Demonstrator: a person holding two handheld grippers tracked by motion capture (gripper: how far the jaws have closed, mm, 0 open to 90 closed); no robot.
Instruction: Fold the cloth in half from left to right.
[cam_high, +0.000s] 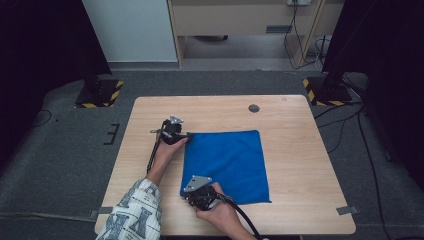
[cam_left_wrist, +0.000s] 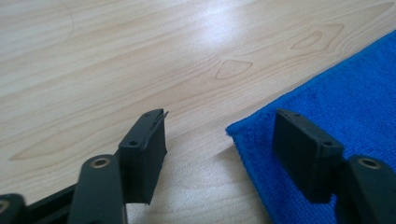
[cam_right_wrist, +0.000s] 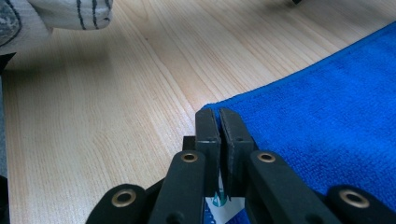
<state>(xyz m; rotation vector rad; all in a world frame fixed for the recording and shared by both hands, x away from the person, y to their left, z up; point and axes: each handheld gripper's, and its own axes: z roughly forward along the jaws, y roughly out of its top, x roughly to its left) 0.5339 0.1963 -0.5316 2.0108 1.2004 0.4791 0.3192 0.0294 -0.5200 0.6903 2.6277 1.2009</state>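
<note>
High view: flat blue cloth (cam_high: 227, 165), right gripper (cam_high: 197, 192) fingers clamped on its near corner, left gripper (cam_high: 182, 135) fingers apart.

The table (cam_high: 300, 165) had a light wood-grain top with a small dark round cap (cam_high: 254, 108) set near its far edge. Grey carpet (cam_high: 60, 165) surrounded the table. Two black posts stood beyond the table's far corners, each on a base with yellow-black hazard stripes (cam_high: 99, 94) (cam_high: 325, 91). Black cables (cam_high: 350, 125) ran across the carpet right of the table. A wooden cabinet (cam_high: 240, 20) stood well beyond the table's far edge.
</note>
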